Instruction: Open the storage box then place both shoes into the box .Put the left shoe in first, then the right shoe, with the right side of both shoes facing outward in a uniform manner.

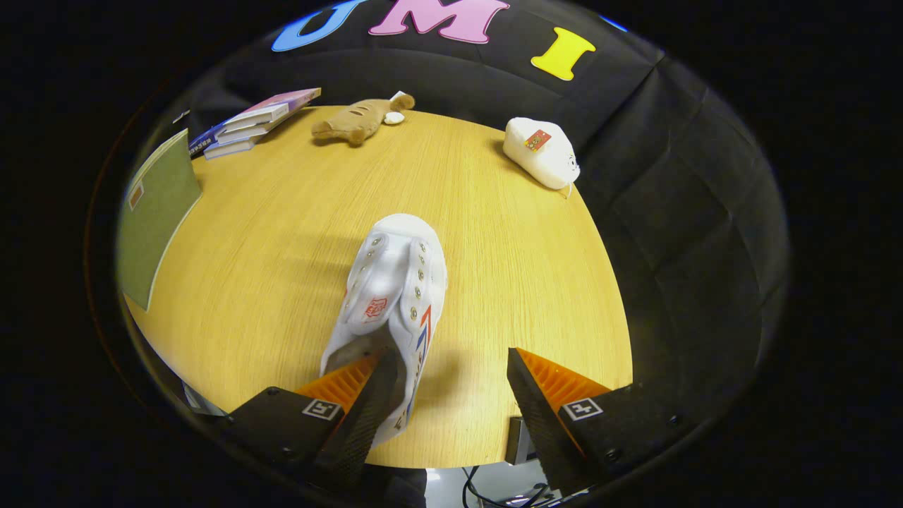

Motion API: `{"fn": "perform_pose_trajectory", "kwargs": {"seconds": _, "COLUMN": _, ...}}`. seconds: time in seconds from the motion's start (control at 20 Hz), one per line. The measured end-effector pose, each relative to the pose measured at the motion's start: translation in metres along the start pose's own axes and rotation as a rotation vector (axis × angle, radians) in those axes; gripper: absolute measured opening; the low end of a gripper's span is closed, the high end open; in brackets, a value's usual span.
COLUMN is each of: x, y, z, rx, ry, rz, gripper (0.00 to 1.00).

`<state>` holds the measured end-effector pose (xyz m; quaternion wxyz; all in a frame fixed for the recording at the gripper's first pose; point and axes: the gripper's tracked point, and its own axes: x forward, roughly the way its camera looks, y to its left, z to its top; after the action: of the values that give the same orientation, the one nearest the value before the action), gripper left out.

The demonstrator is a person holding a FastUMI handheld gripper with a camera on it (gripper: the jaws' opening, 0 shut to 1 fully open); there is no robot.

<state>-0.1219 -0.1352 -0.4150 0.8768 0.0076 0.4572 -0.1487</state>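
Note:
A white high-top canvas shoe with metal eyelets and red and blue stripes on its side lies on the round wooden table, toe pointing away from me. My gripper is open above the shoe's heel end. One finger sits over the shoe's opening, and the other finger hangs over bare table to the right. The striped side wall of the shoe lies between the fingers, close to the first one. Neither finger presses on it.
A flat green panel stands at the table's left edge, with a stack of books behind it. A brown plush toy lies at the far edge and a white plush at the far right. Cables hang below the near edge.

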Motion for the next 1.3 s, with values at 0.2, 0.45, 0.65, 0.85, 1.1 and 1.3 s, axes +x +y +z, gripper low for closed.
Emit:
{"fn": "perform_pose_trajectory", "kwargs": {"seconds": 0.2, "x": 0.019, "y": 0.010, "z": 0.024, "rx": -0.044, "ry": -0.059, "rz": 0.012, "gripper": 0.93}}
{"fn": "perform_pose_trajectory", "kwargs": {"seconds": 0.45, "x": 0.048, "y": 0.016, "z": 0.027, "rx": -0.019, "ry": -0.011, "rz": 0.001, "gripper": 0.22}}
{"fn": "perform_pose_trajectory", "kwargs": {"seconds": 0.65, "x": 0.039, "y": 0.021, "z": 0.029, "rx": 0.110, "ry": 0.006, "rz": 0.050, "gripper": 0.07}}
{"fn": "perform_pose_trajectory", "kwargs": {"seconds": 0.85, "x": 0.014, "y": 0.026, "z": 0.048, "rx": 0.192, "ry": -0.026, "rz": 0.093, "gripper": 0.05}}
{"fn": "perform_pose_trajectory", "kwargs": {"seconds": 1.1, "x": -0.059, "y": 0.066, "z": 0.116, "rx": 0.252, "ry": -0.104, "rz": 0.196, "gripper": 0.05}}
{"fn": "perform_pose_trajectory", "kwargs": {"seconds": 1.3, "x": -0.118, "y": 0.136, "z": 0.174, "rx": 0.294, "ry": -0.120, "rz": 0.339, "gripper": 0.05}}
